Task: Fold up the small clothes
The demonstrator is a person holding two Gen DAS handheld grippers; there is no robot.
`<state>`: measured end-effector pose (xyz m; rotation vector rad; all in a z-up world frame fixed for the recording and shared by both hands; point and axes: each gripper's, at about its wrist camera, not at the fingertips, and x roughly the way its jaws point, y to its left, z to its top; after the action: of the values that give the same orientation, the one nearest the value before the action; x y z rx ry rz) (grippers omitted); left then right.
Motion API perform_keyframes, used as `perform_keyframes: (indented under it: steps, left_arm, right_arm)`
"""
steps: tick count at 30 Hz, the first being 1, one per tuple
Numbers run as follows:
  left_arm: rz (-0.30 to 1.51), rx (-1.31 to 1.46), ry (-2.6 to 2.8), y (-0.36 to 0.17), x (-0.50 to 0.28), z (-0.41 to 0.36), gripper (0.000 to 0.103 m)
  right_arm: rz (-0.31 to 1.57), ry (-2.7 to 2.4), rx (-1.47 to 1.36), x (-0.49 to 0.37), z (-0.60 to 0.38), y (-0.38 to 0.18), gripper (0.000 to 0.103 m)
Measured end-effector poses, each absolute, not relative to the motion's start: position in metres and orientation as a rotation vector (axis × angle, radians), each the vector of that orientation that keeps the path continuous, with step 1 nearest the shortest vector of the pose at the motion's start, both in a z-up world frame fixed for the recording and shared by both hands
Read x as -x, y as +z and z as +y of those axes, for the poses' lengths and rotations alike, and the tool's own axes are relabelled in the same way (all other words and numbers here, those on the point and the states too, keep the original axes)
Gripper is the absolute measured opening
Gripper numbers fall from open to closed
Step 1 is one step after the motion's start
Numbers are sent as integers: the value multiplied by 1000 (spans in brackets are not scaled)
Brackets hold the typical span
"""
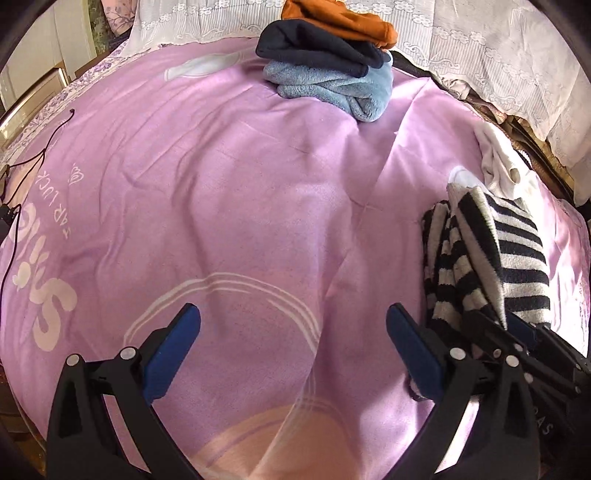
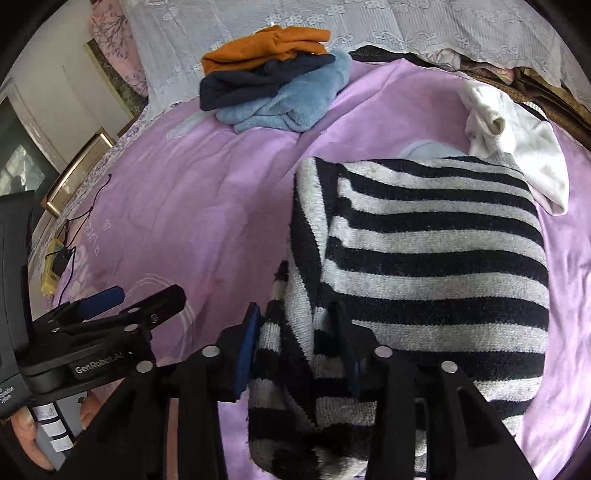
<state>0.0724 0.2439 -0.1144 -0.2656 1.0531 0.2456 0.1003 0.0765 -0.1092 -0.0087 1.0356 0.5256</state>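
Observation:
A black-and-white striped knit garment lies on the pink bedsheet at the right. My right gripper is shut on a bunched edge of the striped garment and lifts it. In the left wrist view the striped garment hangs from the right gripper at the lower right. My left gripper is open and empty over the bare sheet, to the left of the garment; it also shows in the right wrist view.
A stack of folded clothes, orange, navy and light blue, sits at the far side of the bed. A white garment lies crumpled at the far right. A black cable runs along the left edge. White lace cloth is behind.

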Motion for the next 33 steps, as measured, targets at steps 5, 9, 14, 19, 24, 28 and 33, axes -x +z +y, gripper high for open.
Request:
perform_keyframes:
  steps: [5,9,14,19,24,28,33]
  left_arm:
    - [1027,259,231,-104,-64,245,98]
    - [985,253,189,-85,-64,231,98]
    - [953,141,99,-66,-81,181,98]
    - [995,-13,138,-86,-99,145,98]
    - [1050,-33,189,-120,-105,161,99]
    - [1041,-71,193,-132,-109,169,99]
    - [1044,-14,191,-135,-113,180,99]
  right_arm:
    - [965,642,-39,-86,60,-82,49]
    - [868,652,-40,-66,19,-60,44]
    - [840,514,26,-68,-24,-63,32]
    - [892,528,3,-68,-40,-80,32]
    - [983,641,91,-52,-12,-105,33]
    - [1041,669,175,-50,18,-133,34]
    - [1071,691,180,-57,28,-142,42]
